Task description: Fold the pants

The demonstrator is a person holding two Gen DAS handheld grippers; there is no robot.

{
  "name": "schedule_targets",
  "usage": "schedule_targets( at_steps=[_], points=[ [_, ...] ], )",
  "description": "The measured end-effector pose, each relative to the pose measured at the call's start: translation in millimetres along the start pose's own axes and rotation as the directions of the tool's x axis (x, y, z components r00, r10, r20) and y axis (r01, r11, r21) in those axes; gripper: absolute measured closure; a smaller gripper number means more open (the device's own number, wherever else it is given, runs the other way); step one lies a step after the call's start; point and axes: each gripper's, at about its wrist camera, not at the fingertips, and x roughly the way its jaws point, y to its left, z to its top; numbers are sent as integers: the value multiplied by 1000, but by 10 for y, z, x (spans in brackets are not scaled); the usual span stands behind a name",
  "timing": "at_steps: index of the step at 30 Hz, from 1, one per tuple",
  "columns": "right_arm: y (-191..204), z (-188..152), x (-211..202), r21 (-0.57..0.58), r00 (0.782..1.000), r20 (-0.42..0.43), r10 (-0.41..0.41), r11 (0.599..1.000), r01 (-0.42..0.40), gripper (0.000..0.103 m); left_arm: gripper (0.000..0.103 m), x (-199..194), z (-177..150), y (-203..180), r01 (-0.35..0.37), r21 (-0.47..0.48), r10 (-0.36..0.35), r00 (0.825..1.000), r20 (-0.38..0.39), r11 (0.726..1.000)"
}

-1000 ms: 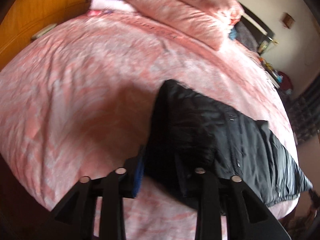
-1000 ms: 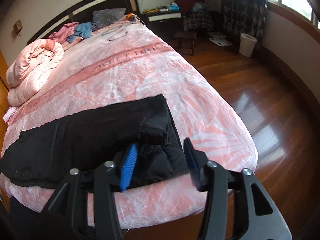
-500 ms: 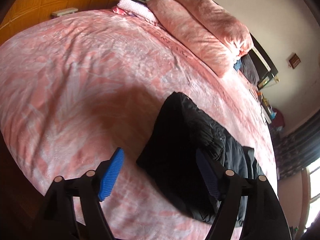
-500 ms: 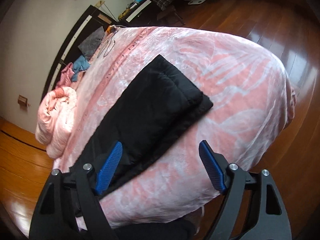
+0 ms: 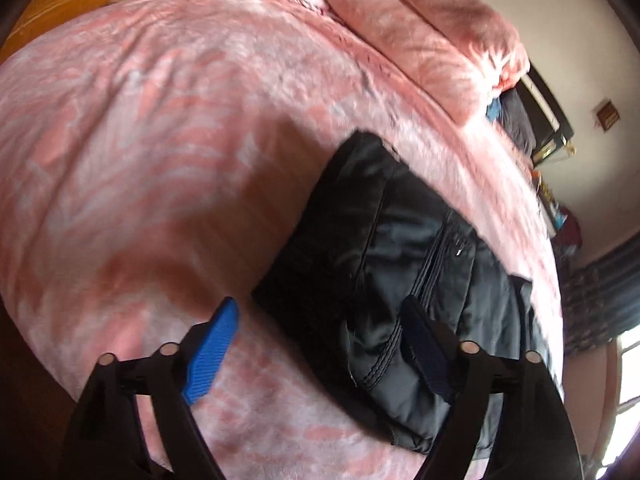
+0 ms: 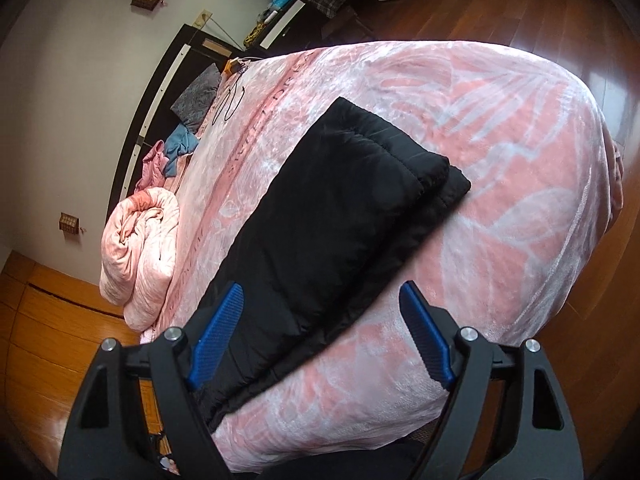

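Lying along the near edge of a bed covered by a pink and white leaf-patterned plush blanket [image 6: 500,128], the black quilted padded pants [image 6: 332,208] are stretched out lengthwise, one leg stacked on the other. In the right wrist view the leg ends sit at the far end, top leg slightly short of the lower one, so a strip of the lower layer shows. In the left wrist view the pants [image 5: 404,264] show the waist end with stitched seams and what looks like a zip fly; picture is blurred there.

Left gripper [image 5: 320,344]: black frame, blue ribbed pads, jaws apart and closing slightly. Left pad [image 5: 212,352] over bare blanket [image 5: 160,160], right pad over the pants' waist area, near corner of the waist between them. No pinch visible, fabric lies flat, nothing lifted. Whether the right pad touches the cloth, cannot tell.

Right gripper [image 6: 320,336]: jaws wide apart, holding nothing. Left pad [image 6: 216,336] over the pants' mid-leg section, right pad [image 6: 426,340] over blanket beside the near edge of the pants. Pants' near edge runs between the pads, not gripped.

Background: rolled pink duvet [image 6: 140,256] at the far side of the bed, beyond the pants; dark headboard [image 6: 160,92] with grey, blue and pink clothes [image 6: 180,140] heaped in front of it; glossy wooden floor [image 6: 560,12].
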Motion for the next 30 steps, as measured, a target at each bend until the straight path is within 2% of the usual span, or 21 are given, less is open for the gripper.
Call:
schedule_targets(
  at_steps=[1, 4, 8, 9, 10, 11, 12, 13, 17, 25, 30],
  points=[
    [-22, 31, 3, 14, 1000, 12, 4, 1000, -4, 23, 38, 27, -21, -22, -8, 11, 8, 1000, -7, 1000],
    [-98, 116, 44, 47, 999, 32, 22, 999, -24, 22, 46, 37, -72, -70, -55, 37, 54, 998, 10, 998],
    [-170, 209, 241, 73, 1000, 7, 8, 997, -9, 23, 58, -10, -68, -120, -103, 76, 102, 994, 27, 992],
    [-184, 226, 303, 84, 1000, 1, 4, 996, -4, 30, 59, -21, -56, -136, -113, 86, 111, 993, 29, 990],
    [-193, 240, 338, 87, 1000, 5, 4, 996, -4, 46, 61, -25, -50, -163, -127, 99, 124, 992, 30, 987],
    [-194, 257, 377, 84, 1000, 4, -7, 996, 7, 58, 64, -32, -41, -185, -135, 109, 132, 991, 32, 985],
    [-184, 257, 388, 75, 1000, 9, -30, 997, 29, 85, 65, -46, -29, -215, -143, 120, 140, 990, 31, 982],
    [-176, 257, 381, 65, 999, 16, -40, 997, 38, 99, 68, -55, -12, -230, -144, 124, 142, 990, 27, 982],
    [-109, 218, 265, 12, 998, 37, -41, 999, 41, 99, 80, -150, 52, -313, -130, 140, 130, 991, 8, 982],
    [-256, 173, 235, 31, 998, 31, -61, 998, 60, 99, 81, -166, -2, -264, -124, 126, 127, 992, -21, 984],
    [-337, 210, 369, 34, 992, 5, -125, 992, 125, 99, 81, -60, -28, -205, -134, 125, 140, 989, -43, 983]
  ],
)
